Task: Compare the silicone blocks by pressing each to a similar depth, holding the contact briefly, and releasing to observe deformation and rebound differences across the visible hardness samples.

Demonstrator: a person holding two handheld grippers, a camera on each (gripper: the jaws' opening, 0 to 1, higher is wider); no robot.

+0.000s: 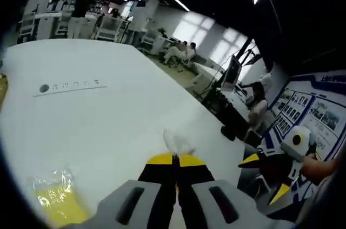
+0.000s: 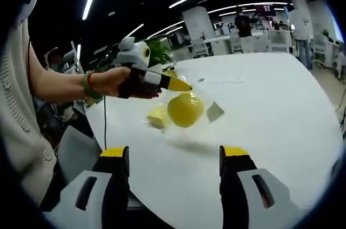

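In the right gripper view, a clear plastic bag hangs just above the white table, casting a shadow under it. Inside are a yellow ball, a pale yellow block and a grey block. The left gripper, held in a hand, is shut on the bag's top edge. My right gripper stands open, nearer than the bag and apart from it. In the left gripper view, the yellow-tipped left gripper pinches a crumpled bit of clear plastic. The right gripper shows at the right edge.
A second clear bag with yellow contents lies on the table at the lower left. Farther off sits a flat strip of small samples beside a dark round disc. The table edge runs along the right, with people and desks beyond.
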